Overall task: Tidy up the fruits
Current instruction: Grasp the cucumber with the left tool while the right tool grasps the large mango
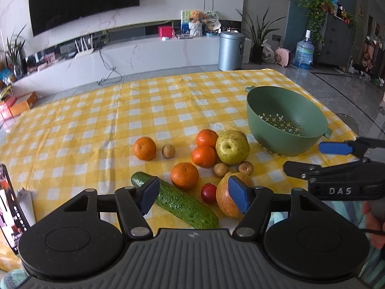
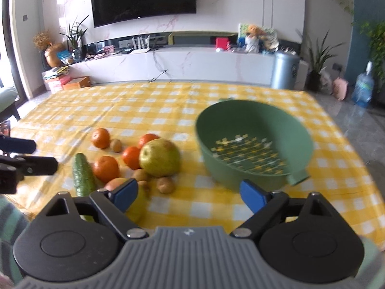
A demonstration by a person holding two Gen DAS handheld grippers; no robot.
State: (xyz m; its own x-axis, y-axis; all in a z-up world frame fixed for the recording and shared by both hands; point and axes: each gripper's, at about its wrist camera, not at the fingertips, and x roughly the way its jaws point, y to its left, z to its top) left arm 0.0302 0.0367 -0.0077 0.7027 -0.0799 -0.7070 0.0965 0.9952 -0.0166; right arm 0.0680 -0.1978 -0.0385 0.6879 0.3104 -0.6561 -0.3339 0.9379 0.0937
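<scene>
Fruit lies in a cluster on the yellow checked cloth [image 1: 96, 120]: several oranges [image 1: 184, 175], a yellow-green apple [image 1: 232, 147], three small brown fruits [image 1: 220, 170], a cherry tomato [image 1: 208, 193], a reddish pear [image 1: 225, 202] and a cucumber [image 1: 182, 202]. An empty green colander [image 1: 286, 120] stands to their right. My left gripper [image 1: 195, 196] hovers open over the cucumber and tomato, touching nothing. My right gripper [image 2: 189, 195] is open above bare cloth between the fruit and the colander [image 2: 252, 144]. The apple [image 2: 160, 157] is just ahead of its left finger.
A phone [image 1: 9, 207] stands at the left table edge. The right gripper [image 1: 317, 159] reaches in from the right of the left wrist view, a hand [image 1: 373, 219] behind it. The table's right edge lies just past the colander. A bin [image 1: 231, 50] stands on the floor beyond.
</scene>
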